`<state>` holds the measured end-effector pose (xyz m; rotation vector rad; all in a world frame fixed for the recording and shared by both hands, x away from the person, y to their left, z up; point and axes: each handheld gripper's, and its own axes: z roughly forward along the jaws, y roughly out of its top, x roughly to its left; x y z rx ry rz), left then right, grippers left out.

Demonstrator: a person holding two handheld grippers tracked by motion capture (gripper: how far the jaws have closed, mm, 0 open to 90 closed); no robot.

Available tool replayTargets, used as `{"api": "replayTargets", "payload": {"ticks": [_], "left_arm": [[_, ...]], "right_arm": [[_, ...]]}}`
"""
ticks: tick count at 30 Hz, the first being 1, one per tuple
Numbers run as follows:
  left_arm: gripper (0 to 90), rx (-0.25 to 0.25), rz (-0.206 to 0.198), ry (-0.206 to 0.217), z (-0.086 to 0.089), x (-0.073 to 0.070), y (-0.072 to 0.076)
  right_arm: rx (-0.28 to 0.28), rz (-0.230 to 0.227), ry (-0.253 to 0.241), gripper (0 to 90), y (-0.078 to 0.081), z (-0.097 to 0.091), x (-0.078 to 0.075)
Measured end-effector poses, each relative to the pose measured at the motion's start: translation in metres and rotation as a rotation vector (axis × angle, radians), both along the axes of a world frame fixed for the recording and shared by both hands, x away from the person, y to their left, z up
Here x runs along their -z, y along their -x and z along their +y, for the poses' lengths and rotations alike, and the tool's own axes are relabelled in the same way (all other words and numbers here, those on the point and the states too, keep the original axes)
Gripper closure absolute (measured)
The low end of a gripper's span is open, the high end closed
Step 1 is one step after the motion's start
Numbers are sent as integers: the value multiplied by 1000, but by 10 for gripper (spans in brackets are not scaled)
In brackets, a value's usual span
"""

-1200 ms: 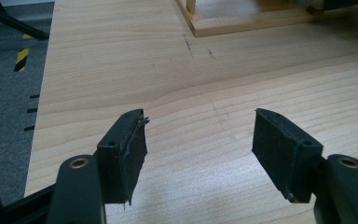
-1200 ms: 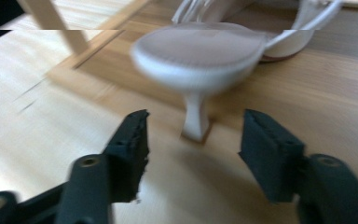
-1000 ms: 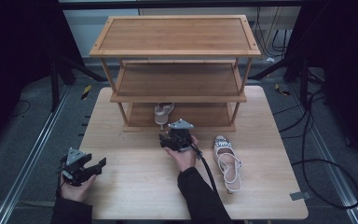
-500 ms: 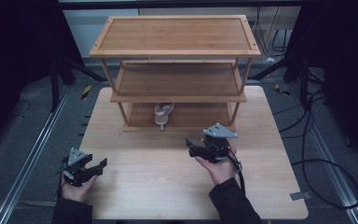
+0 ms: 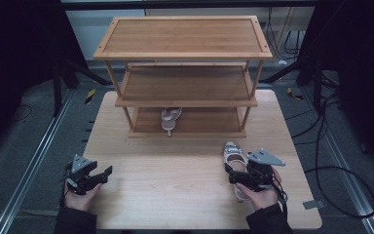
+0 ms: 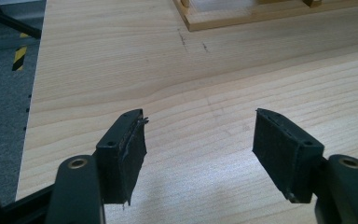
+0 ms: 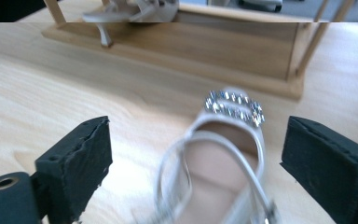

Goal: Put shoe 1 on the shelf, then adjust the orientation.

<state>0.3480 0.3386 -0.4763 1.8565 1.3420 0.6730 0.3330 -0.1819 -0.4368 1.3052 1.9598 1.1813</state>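
Observation:
A pale strappy sandal with a jewelled buckle (image 5: pixel 232 155) (image 7: pixel 233 108) lies on the table at the right, toe toward the rack. My right gripper (image 5: pixel 235 176) (image 7: pixel 200 140) hovers over its heel end. Its jaws have just been opening and stand wide; the sandal lies between and below them, with the pads off it. A matching sandal (image 5: pixel 171 118) (image 7: pixel 129 8) rests on the bottom shelf of the three-tier wooden rack (image 5: pixel 202 124) (image 7: pixel 242 51). My left gripper (image 5: pixel 102 171) (image 6: pixel 198 135) is held near the table's front left, open and with nothing between its pads.
The rack (image 6: pixel 223 18) takes up the back half of the light wooden table (image 5: pixel 175 180). Dark floor with metal rails and cables surrounds the table. Bare tabletop lies between the two grippers.
My right gripper has swung from just in front of the rack's bottom shelf to the right and nearer the person, ending over the sandal on the table. The left gripper has stayed put.

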Motion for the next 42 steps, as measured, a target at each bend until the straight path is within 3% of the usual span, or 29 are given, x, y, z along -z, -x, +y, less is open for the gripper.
{"api": "replayTargets", "payload": {"ticks": [7, 9, 18, 21, 27, 30, 32, 33, 38, 42], "left_arm": [[330, -4, 5, 8, 1, 1, 0], [331, -3, 3, 7, 1, 0, 0], [331, -1, 0, 5, 0, 0, 0], [331, -1, 3, -1, -1, 0, 0], [331, 0, 1, -5, -2, -1, 0], [331, -2, 3, -5, -1, 0, 0], [332, -3, 2, -4, -2, 0, 0], [332, -3, 0, -5, -2, 0, 0], [332, -1, 4, -9, -1, 0, -1], [332, -1, 4, -10, -1, 0, -1]], "right_arm": [[2, 53, 11, 77, 21, -9, 20], [4, 65, -5, 73, 25, -9, 27], [18, 139, 22, 66, 31, 0, 48], [19, 155, 67, 89, 30, 4, 54], [36, 148, 90, 203, 30, -1, 54], [52, 138, 82, 277, 30, -11, 51], [82, 128, 122, 345, 28, -18, 52], [91, 127, 112, 368, 26, -22, 53], [70, 122, 113, 363, 23, -28, 52], [61, 92, 114, 281, 19, -25, 56]]}}
